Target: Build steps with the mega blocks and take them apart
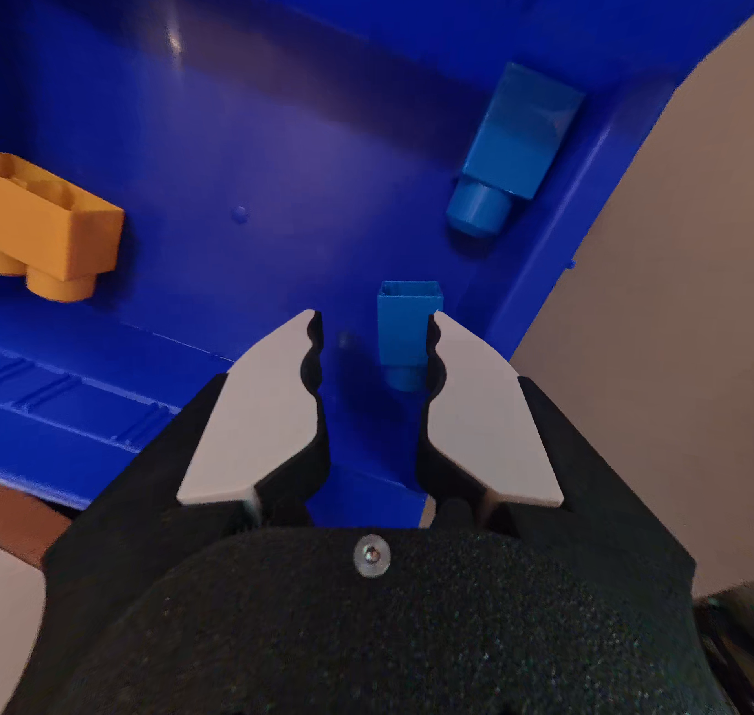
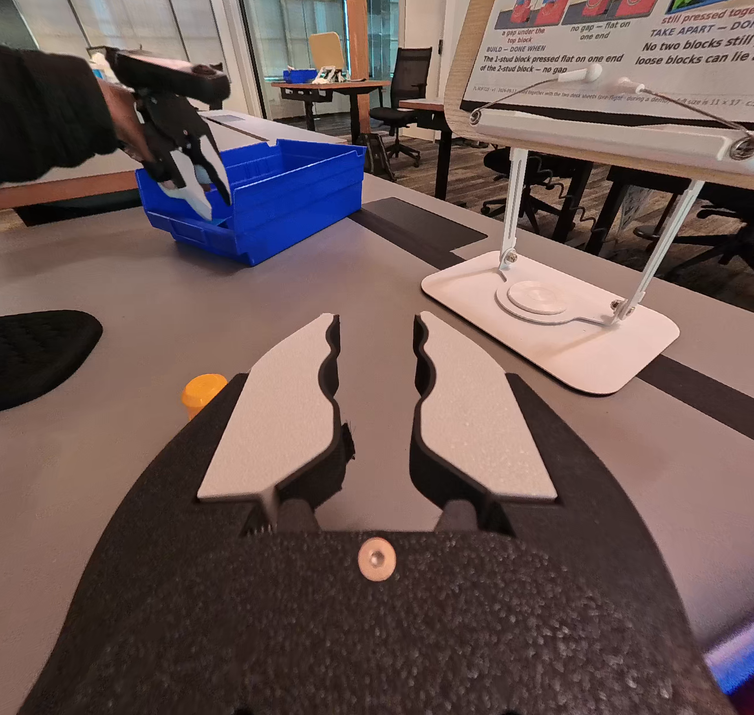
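My left gripper (image 1: 374, 320) is open inside the blue bin (image 1: 245, 144). A small one-stud blue block (image 1: 408, 328) lies on the bin floor between the fingers, close to the right fingertip, and is not gripped. A second one-stud blue block (image 1: 514, 152) lies farther off by the bin's right wall. An orange two-stud block (image 1: 61, 226) lies at the left. My right gripper (image 2: 375, 320) is open and empty over the grey table (image 2: 204, 307). An orange block (image 2: 202, 393) stands on the table, partly hidden behind its left finger.
The right wrist view shows the left gripper (image 2: 218, 207) reaching into the blue bin (image 2: 293, 201) at the table's far left. A white stand (image 2: 551, 320) holding an instruction sheet is at the right. A black pad (image 2: 41, 352) lies at the left edge. There is about 45 cm between the tips of the two grippers.
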`<action>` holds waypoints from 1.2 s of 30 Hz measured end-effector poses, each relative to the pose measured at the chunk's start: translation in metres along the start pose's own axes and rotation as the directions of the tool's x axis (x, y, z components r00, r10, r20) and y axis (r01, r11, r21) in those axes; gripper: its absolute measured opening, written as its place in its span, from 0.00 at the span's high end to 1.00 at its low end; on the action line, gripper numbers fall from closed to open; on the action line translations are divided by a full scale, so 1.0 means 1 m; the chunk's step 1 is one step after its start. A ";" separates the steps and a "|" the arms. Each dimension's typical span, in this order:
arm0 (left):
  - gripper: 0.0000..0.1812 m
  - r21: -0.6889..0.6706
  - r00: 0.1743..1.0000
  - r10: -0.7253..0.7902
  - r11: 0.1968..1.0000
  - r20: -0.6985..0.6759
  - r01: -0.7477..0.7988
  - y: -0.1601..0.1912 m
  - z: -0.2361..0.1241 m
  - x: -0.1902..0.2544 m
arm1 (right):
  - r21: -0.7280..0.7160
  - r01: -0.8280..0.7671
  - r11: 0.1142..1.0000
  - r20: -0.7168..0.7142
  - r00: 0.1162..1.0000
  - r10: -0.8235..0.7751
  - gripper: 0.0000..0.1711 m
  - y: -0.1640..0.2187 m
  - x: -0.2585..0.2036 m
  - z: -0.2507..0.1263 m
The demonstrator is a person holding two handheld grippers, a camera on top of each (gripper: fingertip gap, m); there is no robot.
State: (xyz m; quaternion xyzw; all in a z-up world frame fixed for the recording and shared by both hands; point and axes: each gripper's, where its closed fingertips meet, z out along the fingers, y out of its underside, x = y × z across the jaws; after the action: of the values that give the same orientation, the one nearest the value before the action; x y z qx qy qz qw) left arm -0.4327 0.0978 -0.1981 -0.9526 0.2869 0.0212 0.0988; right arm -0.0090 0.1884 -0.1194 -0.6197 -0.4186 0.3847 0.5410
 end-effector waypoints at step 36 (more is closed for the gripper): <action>0.75 -0.072 0.998 0.016 0.997 0.057 -0.012 0.002 0.002 -0.026 | -0.042 -0.007 0.999 0.016 1.000 0.008 0.80 0.009 -0.001 0.004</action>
State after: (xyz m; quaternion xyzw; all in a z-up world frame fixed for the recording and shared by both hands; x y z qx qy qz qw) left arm -0.4554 0.1102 -0.1976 -0.9525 0.2897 0.0597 0.0727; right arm -0.0126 0.1880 -0.1293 -0.6296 -0.4286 0.3826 0.5230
